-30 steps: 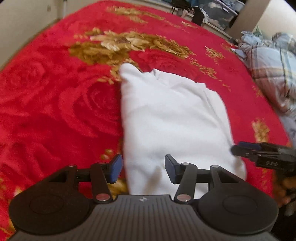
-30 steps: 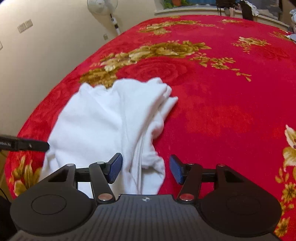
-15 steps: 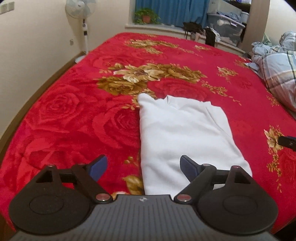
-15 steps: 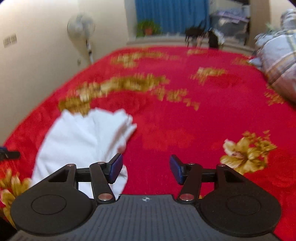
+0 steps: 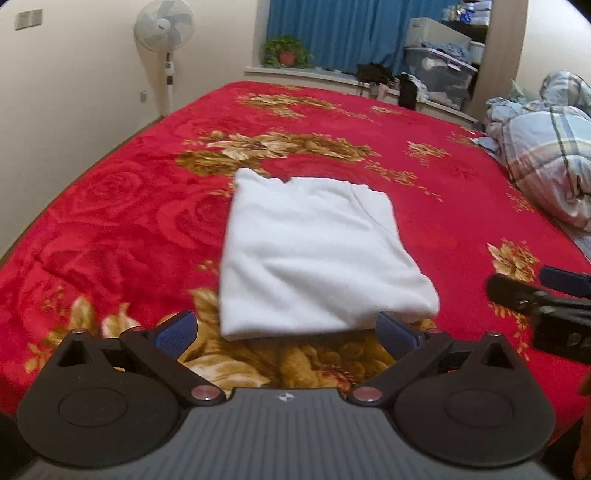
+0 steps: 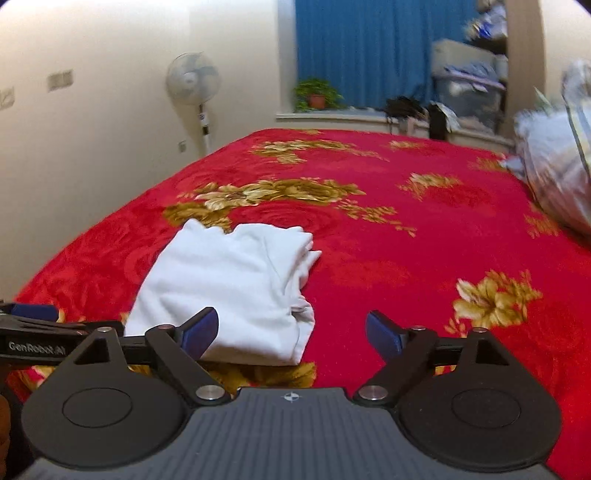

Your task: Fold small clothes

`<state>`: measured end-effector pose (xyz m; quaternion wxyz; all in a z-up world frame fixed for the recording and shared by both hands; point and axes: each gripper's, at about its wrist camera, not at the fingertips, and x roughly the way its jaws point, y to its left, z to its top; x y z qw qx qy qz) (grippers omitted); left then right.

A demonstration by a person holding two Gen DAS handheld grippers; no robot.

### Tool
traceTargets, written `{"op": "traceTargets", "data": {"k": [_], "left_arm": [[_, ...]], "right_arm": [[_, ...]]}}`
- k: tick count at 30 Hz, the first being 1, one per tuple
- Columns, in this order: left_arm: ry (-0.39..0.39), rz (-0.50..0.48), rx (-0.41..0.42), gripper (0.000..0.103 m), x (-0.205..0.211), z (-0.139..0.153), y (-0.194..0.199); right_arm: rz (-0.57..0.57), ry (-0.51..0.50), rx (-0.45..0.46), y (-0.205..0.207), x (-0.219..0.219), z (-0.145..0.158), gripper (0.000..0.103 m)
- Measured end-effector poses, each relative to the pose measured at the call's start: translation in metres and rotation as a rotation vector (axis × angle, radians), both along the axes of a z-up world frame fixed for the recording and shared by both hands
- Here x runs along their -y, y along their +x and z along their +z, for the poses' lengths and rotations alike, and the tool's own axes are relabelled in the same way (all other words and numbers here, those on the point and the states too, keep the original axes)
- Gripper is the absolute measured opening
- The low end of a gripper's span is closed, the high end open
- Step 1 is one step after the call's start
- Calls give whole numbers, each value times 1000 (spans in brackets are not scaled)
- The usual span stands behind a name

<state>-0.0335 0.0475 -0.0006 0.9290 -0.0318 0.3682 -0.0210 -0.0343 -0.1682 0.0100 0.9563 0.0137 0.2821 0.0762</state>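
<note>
A white garment lies folded into a rough rectangle on the red flowered bedspread. It also shows in the right wrist view, left of centre. My left gripper is open and empty, just short of the garment's near edge. My right gripper is open and empty, near the garment's right near corner. Neither touches the cloth. The right gripper also shows at the right edge of the left wrist view; the left gripper shows at the left edge of the right wrist view.
A crumpled plaid quilt lies at the bed's right side. A standing fan is by the left wall. A potted plant, a blue curtain and storage boxes are behind the bed.
Both grippers have pulled back and up from the garment, and their jaws have opened wider. The garment now lies flat and folded, with more of the room in view.
</note>
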Motion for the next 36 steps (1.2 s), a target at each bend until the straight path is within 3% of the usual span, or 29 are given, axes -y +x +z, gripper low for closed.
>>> {"op": "traceTargets", "data": {"k": [17, 36], "left_arm": [[16, 33, -18, 103, -2, -16, 19], [13, 37, -11, 103, -4, -17, 20]], "right_arm": [[12, -14, -93, 31, -24, -26, 89], [10, -24, -92, 34, -25, -28, 89]]}}
